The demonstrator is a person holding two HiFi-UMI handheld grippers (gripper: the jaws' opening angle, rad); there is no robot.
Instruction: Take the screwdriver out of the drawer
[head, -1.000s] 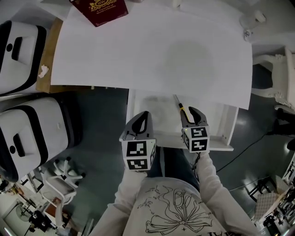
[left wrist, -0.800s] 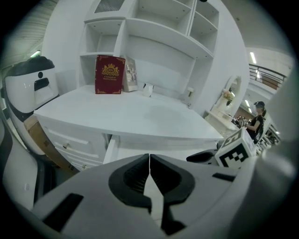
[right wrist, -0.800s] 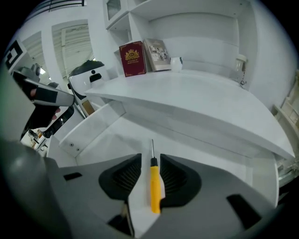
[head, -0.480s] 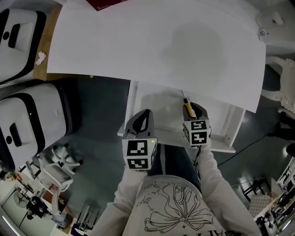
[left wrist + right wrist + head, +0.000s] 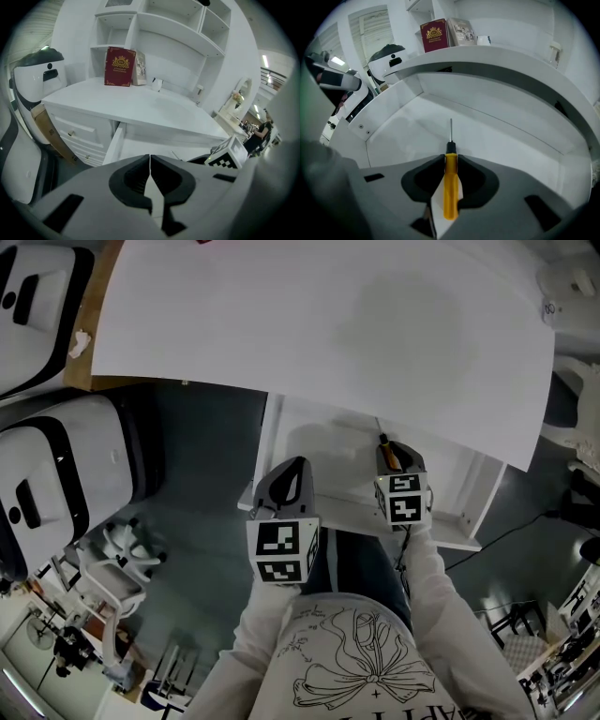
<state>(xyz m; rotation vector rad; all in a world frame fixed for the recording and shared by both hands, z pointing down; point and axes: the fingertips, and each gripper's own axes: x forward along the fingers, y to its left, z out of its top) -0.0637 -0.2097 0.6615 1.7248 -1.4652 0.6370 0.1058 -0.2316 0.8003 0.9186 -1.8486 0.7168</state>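
1. The drawer (image 5: 274, 442) stands open.
2. The right gripper (image 5: 450, 157) has just been closing its jaws; they now grasp the screwdriver (image 5: 450, 187), which lies in the drawer.
3. The left gripper (image 5: 150, 161) is clenched and empty.
4. Remaining: lift the screwdriver out.

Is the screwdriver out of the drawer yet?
Not yet. Done: the drawer is open. In hand: the right tongs have just been closing on the screwdriver, pinching its yellow handle, with it inside the drawer. Left: lift it out.
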